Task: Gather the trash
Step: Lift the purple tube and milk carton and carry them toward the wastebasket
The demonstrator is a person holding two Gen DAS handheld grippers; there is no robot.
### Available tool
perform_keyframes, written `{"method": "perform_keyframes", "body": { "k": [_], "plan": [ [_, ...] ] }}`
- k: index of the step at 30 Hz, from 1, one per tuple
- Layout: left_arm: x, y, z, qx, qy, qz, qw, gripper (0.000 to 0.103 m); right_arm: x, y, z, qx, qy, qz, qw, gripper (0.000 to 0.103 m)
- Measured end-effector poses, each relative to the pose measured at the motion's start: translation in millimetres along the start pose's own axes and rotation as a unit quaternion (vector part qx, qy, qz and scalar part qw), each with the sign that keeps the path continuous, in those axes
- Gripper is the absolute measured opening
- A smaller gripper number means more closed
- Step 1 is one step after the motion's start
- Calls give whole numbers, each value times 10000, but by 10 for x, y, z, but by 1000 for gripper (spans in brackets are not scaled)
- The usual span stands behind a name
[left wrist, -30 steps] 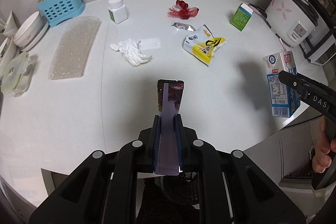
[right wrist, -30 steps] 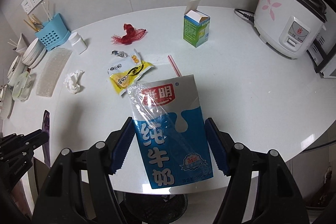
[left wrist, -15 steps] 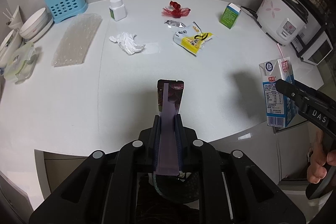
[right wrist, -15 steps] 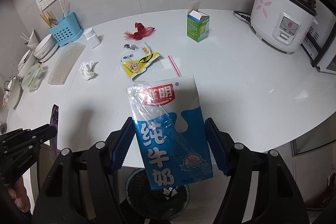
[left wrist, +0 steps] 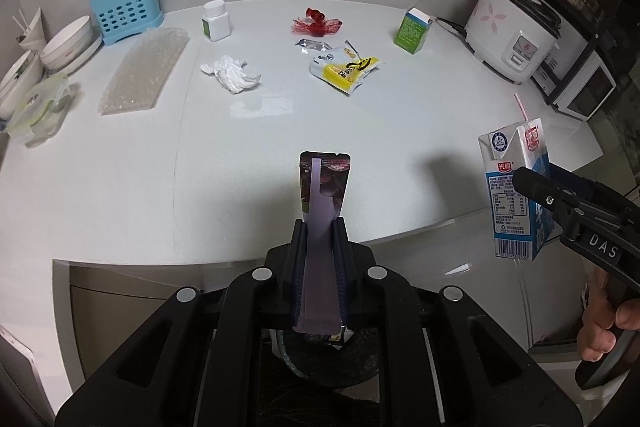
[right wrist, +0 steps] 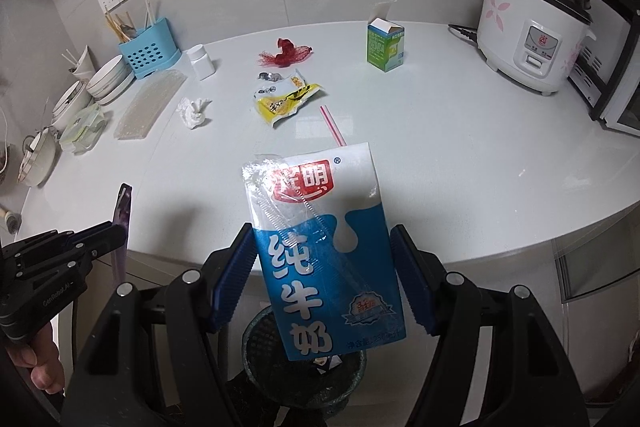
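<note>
While both grippers hang over the mesh bin (right wrist: 304, 359) at frame bottom, ready to drop, the left gripper (left wrist: 320, 239) pinches a purple wrapper (left wrist: 322, 187) — the right gripper (right wrist: 324, 267) clamps the milk carton (right wrist: 320, 247).

You have two black grippers, the left gripper (left wrist: 320, 227) and the right gripper (right wrist: 324, 275). Counted around the white rice cooker (right wrist: 534, 35): one blue-and-white milk carton (right wrist: 324, 251), one purple foil wrapper (left wrist: 322, 195), one green box (right wrist: 385, 45), one yellow snack packet (right wrist: 286, 99), one crumpled white tissue (right wrist: 194, 111), one red net (right wrist: 286, 53), one white bottle (right wrist: 201, 61), one black mesh bin (right wrist: 260, 343).
</note>
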State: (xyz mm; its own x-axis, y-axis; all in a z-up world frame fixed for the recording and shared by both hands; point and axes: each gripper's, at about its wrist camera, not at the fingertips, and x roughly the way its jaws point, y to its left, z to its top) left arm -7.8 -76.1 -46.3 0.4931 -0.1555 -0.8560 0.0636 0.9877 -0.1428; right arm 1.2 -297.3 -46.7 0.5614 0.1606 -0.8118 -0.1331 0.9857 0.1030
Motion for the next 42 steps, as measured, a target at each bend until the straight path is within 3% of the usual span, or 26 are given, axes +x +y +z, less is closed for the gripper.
{"method": "perform_keyframes", "body": {
  "k": [22, 42],
  "plan": [
    [216, 12, -732, -29, -19, -307, 9995, 13, 46, -3, -828, 88, 168, 368, 9991, 65],
    [873, 182, -1369, -145, 344, -279, 9989, 13, 868, 188, -1661, 108, 1100, 502, 9926, 65]
  ]
}}
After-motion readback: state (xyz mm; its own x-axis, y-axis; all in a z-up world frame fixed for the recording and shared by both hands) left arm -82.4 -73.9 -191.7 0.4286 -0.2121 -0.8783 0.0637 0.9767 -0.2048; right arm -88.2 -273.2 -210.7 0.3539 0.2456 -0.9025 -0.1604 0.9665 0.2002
